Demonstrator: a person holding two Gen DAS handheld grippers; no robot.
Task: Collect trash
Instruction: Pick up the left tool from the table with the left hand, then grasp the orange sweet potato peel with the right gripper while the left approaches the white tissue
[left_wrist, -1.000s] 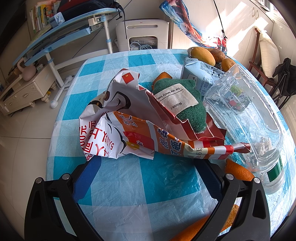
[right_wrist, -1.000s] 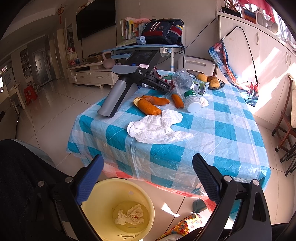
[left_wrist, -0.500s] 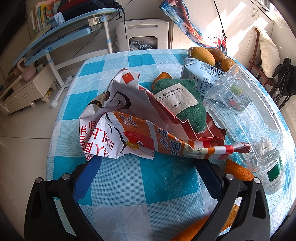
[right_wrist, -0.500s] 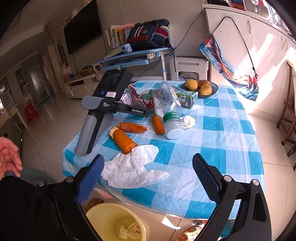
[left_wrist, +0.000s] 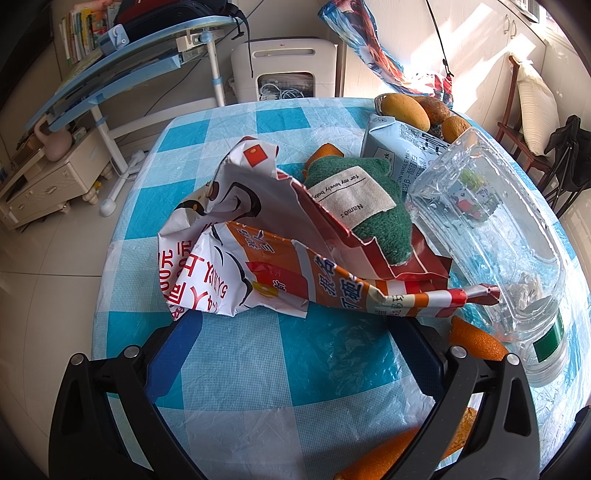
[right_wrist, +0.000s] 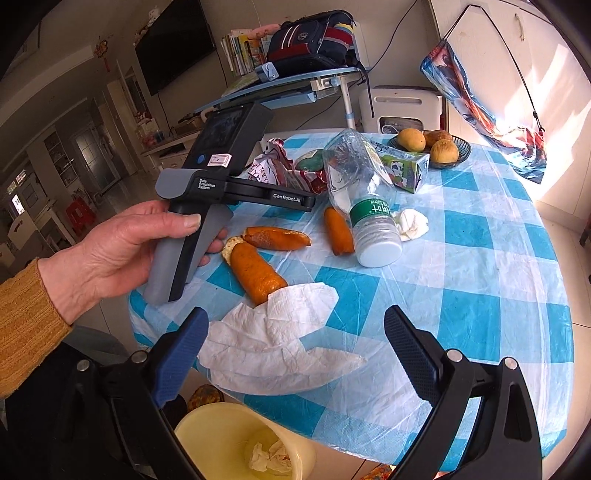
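Observation:
In the left wrist view my left gripper (left_wrist: 295, 354) is open and empty, resting low over the checked table, just short of a crumpled red, white and orange snack wrapper (left_wrist: 258, 266). A crushed clear plastic bottle (left_wrist: 491, 236) lies to its right. In the right wrist view my right gripper (right_wrist: 295, 343) is open and empty, above a white paper towel (right_wrist: 273, 347) at the table's near edge. A yellow bin (right_wrist: 207, 424) with crumpled tissue inside stands on the floor below. The bottle (right_wrist: 362, 192), orange peel pieces (right_wrist: 258, 273) and a small tissue (right_wrist: 410, 221) lie further on.
A green cloth (left_wrist: 362, 199), a milk carton (left_wrist: 402, 147) and a bowl of fruit (right_wrist: 432, 144) sit at the table's far side. The left hand holds the other gripper's body (right_wrist: 207, 206) at the table's left edge. A blue desk (left_wrist: 122, 74) stands behind.
The right gripper has risen and moved in over the table's near edge, above the paper towel. A hand has taken hold of the left gripper's handle. The left view is unchanged.

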